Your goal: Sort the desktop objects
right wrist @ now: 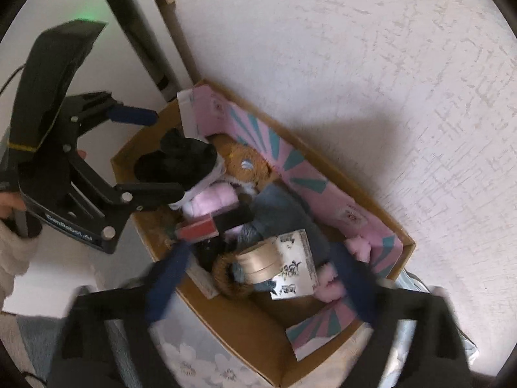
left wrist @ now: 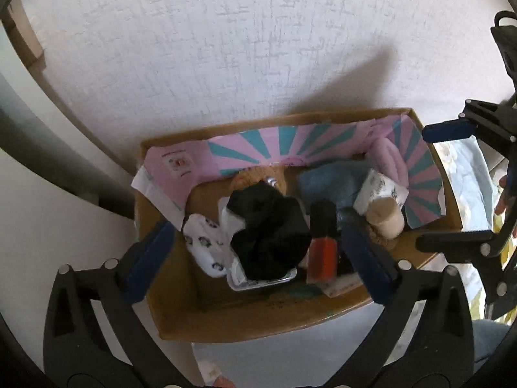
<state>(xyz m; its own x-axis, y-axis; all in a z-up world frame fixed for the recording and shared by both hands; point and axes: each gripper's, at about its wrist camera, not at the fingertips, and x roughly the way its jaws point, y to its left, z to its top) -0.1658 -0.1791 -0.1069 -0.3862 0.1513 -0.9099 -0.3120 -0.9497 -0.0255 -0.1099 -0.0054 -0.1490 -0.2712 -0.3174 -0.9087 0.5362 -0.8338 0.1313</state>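
Left wrist view: left gripper [left wrist: 258, 242] spread wide, nothing gripped, poised over cardboard box [left wrist: 323, 318] against wall. Black fabric bundle [left wrist: 268, 236] lies between fingers atop metal tray [left wrist: 258, 283]; red-and-black bottle [left wrist: 323, 242] just beside. Risk: closing here could snag bottle or white patterned cloth [left wrist: 206, 245] along with bundle.

Right wrist view: right gripper [right wrist: 258, 278] wide, empty, over tape roll [right wrist: 258, 263] and printed tissue pack [right wrist: 295, 265]. Motion blur hides fingertips. Only this view shows pink plush [right wrist: 210, 202], floral cloth [right wrist: 194, 352] under box.
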